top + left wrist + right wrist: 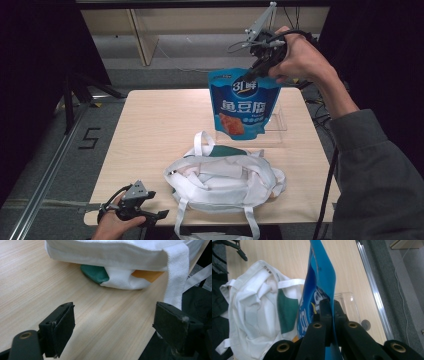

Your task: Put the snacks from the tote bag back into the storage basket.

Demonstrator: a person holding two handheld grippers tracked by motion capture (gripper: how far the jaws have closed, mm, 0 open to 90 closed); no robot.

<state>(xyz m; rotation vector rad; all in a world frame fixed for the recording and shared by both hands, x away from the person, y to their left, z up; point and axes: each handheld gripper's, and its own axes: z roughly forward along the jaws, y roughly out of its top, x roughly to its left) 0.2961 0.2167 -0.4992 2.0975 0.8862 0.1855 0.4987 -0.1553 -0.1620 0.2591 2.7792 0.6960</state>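
Right tool (327, 315) pinches blue pouch (244, 102) — left tool (117, 327) gapes beside white bag (120, 252).

It looked like a lab or recording studio rather than a home. A plain light-wood table (150, 125) stood on grey carpet, ringed by black curtains (35, 45). An aluminium rail (47, 170) ran past the tabletop's left edge, and loose cables (175, 60) trailed across the floor beyond its far edge.

Wooden table (150, 130), white tote bag (225, 180), clear stand (275, 127)
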